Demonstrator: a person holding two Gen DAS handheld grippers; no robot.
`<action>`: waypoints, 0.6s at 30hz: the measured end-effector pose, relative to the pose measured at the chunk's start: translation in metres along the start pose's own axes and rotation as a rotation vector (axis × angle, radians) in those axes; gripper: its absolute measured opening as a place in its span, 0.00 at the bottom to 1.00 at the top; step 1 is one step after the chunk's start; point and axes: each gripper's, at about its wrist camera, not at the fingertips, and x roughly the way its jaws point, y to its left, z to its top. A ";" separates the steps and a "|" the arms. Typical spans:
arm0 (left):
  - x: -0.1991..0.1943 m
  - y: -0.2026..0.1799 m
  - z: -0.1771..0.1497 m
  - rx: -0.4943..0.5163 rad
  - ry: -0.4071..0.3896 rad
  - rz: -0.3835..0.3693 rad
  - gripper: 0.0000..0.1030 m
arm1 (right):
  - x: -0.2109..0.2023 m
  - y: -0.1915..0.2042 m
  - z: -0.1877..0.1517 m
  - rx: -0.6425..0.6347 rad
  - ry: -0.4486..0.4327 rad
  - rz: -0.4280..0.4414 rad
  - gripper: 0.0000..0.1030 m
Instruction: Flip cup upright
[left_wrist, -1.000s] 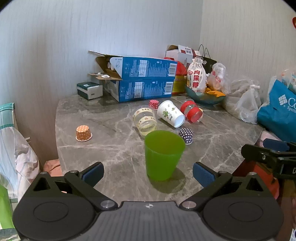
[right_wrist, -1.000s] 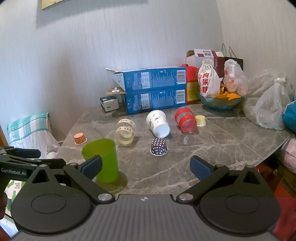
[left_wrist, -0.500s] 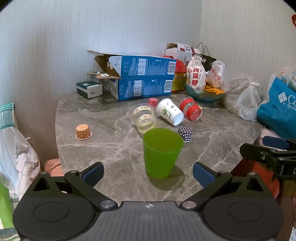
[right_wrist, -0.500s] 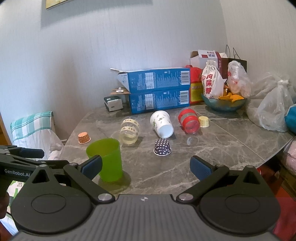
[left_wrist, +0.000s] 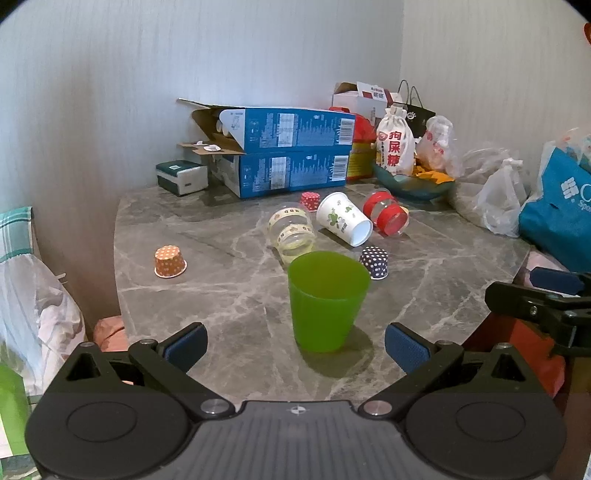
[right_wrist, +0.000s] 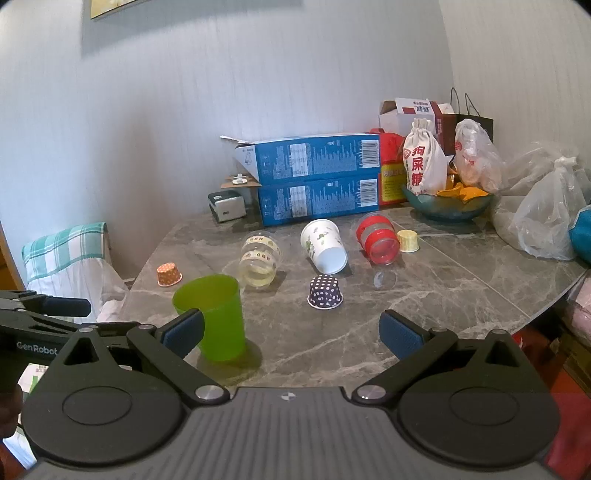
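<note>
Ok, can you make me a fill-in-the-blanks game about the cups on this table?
1. The green cup stands upright with its opening facing ____.
2. The white paper cup lies on its ____.
3. The dark dotted cupcake liner has ____ dots.
4. Both the left gripper and the right gripper have their jaws ____.

Missing words: up; side; white; open
</note>
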 end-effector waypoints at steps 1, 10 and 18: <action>0.000 0.000 0.000 -0.001 0.002 -0.002 1.00 | 0.000 0.000 0.000 0.001 0.000 0.001 0.99; 0.002 -0.001 -0.001 -0.003 0.009 -0.008 1.00 | 0.001 0.000 0.000 0.004 0.005 0.004 0.99; 0.004 -0.001 -0.002 -0.005 0.012 -0.008 1.00 | 0.003 0.000 -0.001 0.005 0.011 0.005 0.99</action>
